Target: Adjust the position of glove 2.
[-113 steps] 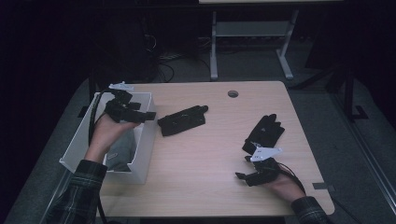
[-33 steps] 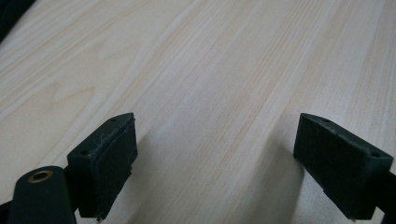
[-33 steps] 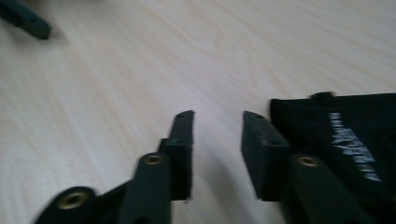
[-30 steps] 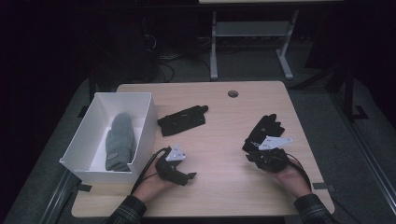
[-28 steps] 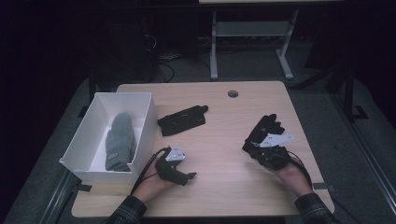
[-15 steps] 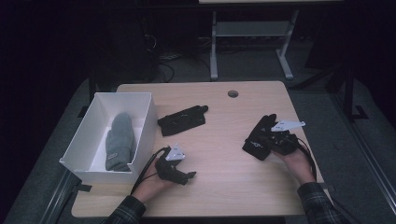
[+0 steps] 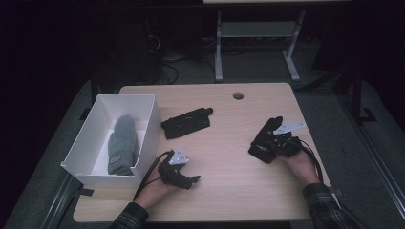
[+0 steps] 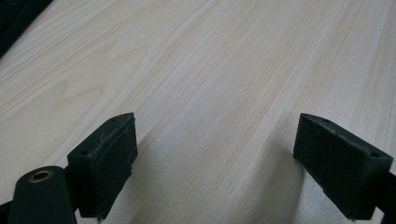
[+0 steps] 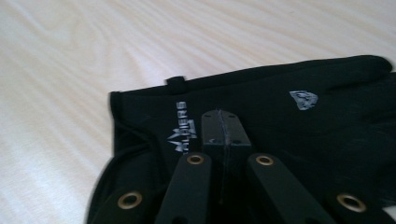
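A black glove with a white logo lies on the right side of the wooden table. My right gripper rests on top of it, jaws shut together; no fabric shows between the pads. A second black glove lies near the table's middle. My left gripper sits low at the front of the table, jaws wide open over bare wood. A grey mitten lies inside the white box at the left.
The white box stands along the table's left edge, close to my left hand. A round cable hole sits at the table's far edge. A table frame and cables stand on the floor beyond.
My left gripper came from above the box down to the table's front and now rests there open. My right gripper moved forward from the front edge onto the right black glove.
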Action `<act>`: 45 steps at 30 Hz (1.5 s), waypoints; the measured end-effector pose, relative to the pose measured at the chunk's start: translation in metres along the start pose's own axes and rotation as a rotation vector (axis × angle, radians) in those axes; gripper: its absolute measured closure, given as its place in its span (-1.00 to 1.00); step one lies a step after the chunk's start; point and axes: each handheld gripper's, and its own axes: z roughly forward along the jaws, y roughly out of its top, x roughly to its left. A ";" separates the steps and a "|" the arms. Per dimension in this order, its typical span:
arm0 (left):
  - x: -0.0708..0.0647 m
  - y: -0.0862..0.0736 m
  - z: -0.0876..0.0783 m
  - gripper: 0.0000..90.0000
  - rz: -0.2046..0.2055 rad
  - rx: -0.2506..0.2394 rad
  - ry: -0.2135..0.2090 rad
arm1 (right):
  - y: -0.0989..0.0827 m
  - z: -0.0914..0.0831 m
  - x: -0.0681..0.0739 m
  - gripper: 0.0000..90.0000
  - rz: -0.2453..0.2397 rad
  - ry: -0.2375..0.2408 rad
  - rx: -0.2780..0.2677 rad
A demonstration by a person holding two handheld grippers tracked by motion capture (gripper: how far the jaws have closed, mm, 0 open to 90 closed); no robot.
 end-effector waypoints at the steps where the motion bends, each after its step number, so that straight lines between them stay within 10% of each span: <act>1: 0.000 0.000 0.000 -0.72 0.000 -0.001 0.000 | 0.000 0.000 0.002 1.00 -0.010 0.003 0.004; 32: 0.000 0.000 0.000 -0.72 0.002 -0.003 0.004 | -0.016 -0.021 0.088 1.00 -0.206 0.244 0.067; 45: 0.000 0.000 0.000 -0.72 -0.002 -0.003 0.003 | 0.015 -0.010 0.062 0.70 -0.089 0.144 0.020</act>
